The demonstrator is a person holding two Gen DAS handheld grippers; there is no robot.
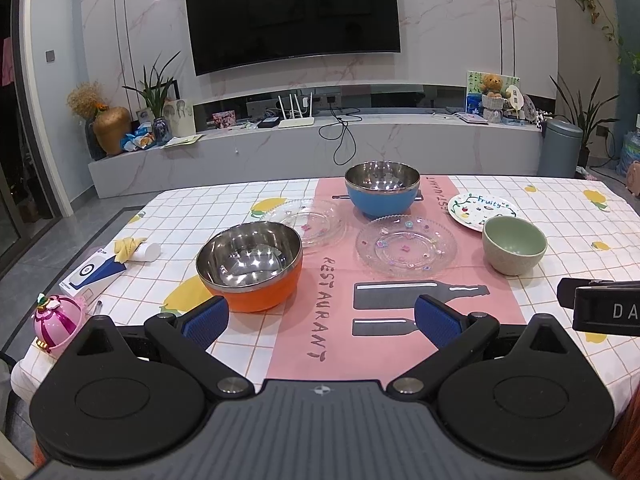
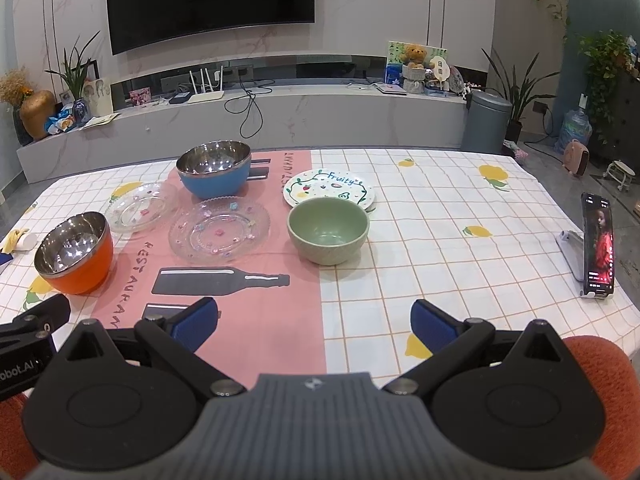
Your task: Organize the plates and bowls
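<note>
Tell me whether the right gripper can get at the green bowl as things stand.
Probably yes. The right gripper is open and empty, and only bare tablecloth lies between it and the green bowl; the Fruity plate sits behind the bowl.

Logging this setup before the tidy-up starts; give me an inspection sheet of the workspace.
Surface: table under a checked lemon cloth.
Job's things: orange bowl, blue bowl, green bowl, two clear glass plates, "Fruity" plate; all apart, unstacked.
Clutter: phone on a stand, white box, pink trinket.
Grippers: left gripper open; right gripper open; both empty.
Cables: black cable on the TV shelf.
Surroundings: wall TV, plants, bin.
</note>
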